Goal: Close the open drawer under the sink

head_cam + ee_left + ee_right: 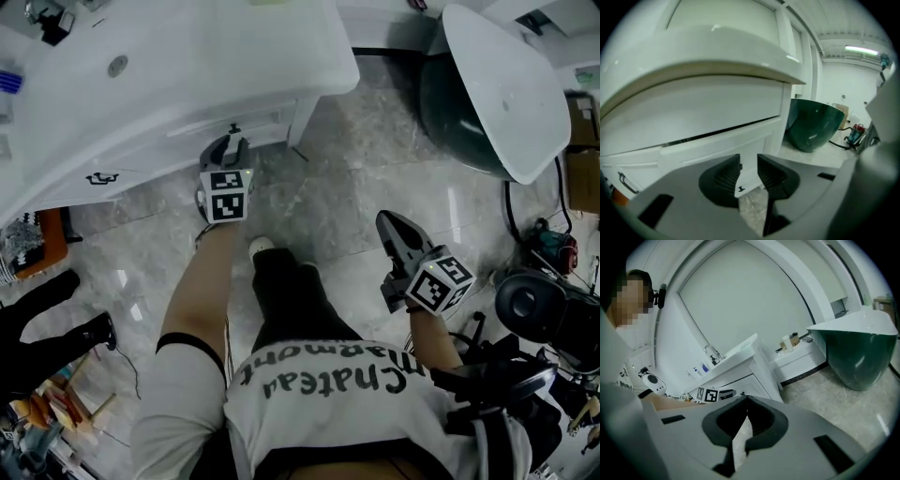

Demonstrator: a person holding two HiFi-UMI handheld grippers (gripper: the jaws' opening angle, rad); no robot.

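Drawer (264, 120) under sink (187, 66), left tongs (748, 163) apart at its handle (740, 189).

Open floor (361, 211) between the sink cabinet (187, 84) and the green basin (448, 112)

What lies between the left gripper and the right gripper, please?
In the head view, the person's leg, in dark trousers, and a white shoe stand on the floor between the left gripper and the right gripper.
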